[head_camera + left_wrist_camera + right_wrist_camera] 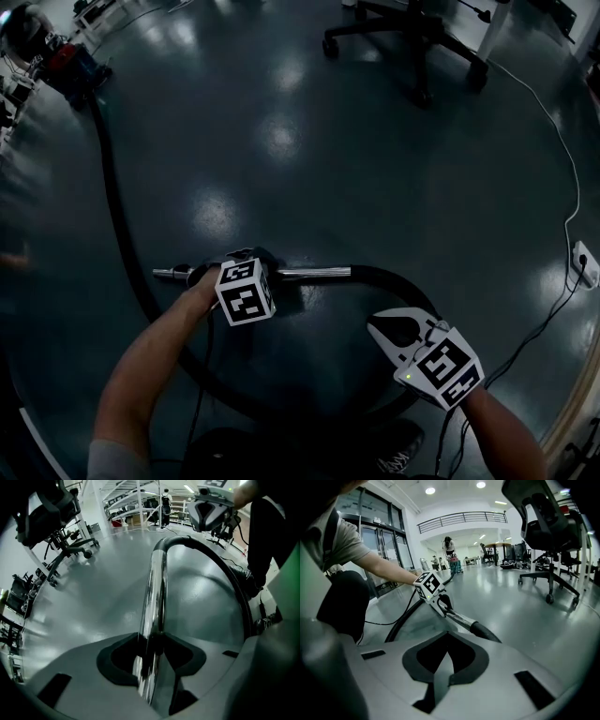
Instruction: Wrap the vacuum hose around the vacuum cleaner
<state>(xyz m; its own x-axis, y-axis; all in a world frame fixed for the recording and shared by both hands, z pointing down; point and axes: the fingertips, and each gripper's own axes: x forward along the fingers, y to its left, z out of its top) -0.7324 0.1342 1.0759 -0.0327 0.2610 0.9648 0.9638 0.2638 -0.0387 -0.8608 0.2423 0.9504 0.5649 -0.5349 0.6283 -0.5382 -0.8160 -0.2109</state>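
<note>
The vacuum cleaner [70,61] stands far off at the top left of the head view. Its black hose [117,206] runs down the floor, loops near my feet and rises to a chrome wand [314,273]. My left gripper [246,260] is shut on that wand. In the left gripper view the chrome wand [157,588] passes straight between the jaws of the left gripper [149,641]. My right gripper [375,325] hovers just right of the hose bend, shut and empty. The right gripper view shows the right gripper [446,639] with nothing in it, facing the wand [461,618].
An office chair [412,37] stands at the top of the head view. A white cable runs down the right side to a socket block [583,262], with dark cables beside it. In the right gripper view, desks and a person [449,545] stand far back.
</note>
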